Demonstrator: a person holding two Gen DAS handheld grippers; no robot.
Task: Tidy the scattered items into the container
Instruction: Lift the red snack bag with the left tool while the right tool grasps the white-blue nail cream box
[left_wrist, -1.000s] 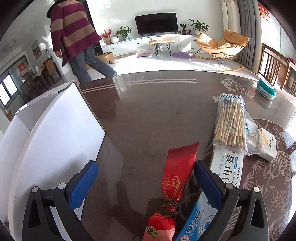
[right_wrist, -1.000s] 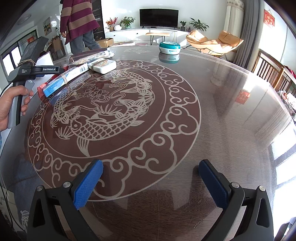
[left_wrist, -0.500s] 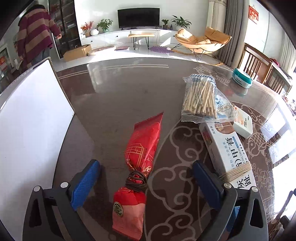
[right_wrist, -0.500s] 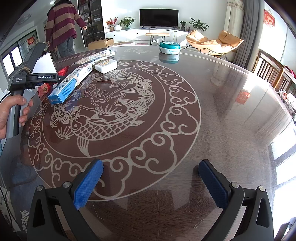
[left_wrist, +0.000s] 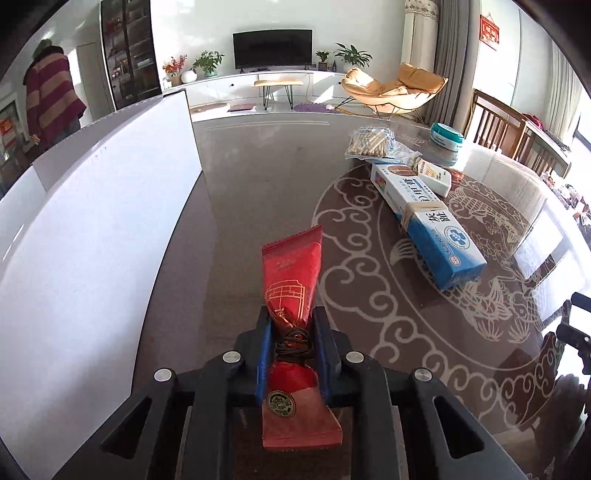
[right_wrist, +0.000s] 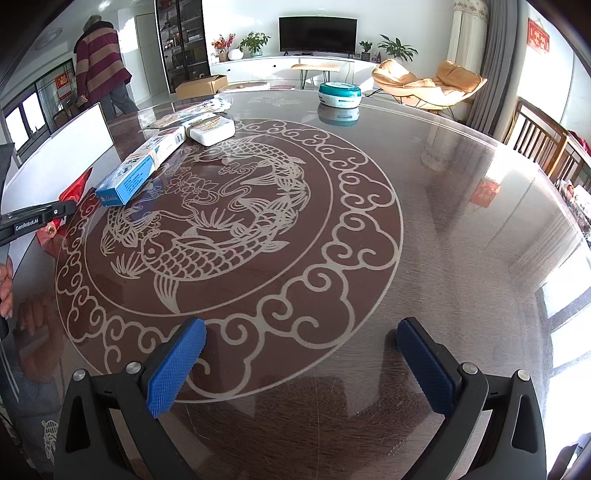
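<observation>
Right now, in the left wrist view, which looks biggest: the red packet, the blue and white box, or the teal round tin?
1. Red packet, though it sits nearest the camera, so this is unsure.
2. Blue and white box, close behind.
3. Teal round tin, farthest off.

L gripper (left_wrist: 291, 343) clamped, angled down | R gripper (right_wrist: 301, 363) fingers apart

The left tool (left_wrist: 291, 332) pinches a red foil packet (left_wrist: 291, 280) at its cord-tied waist on the dark glossy worktop (left_wrist: 258, 177). A white open cardboard container (left_wrist: 92, 221) stands at nine o'clock; a long blue-and-white carton (left_wrist: 428, 218) lies at two o'clock.
</observation>
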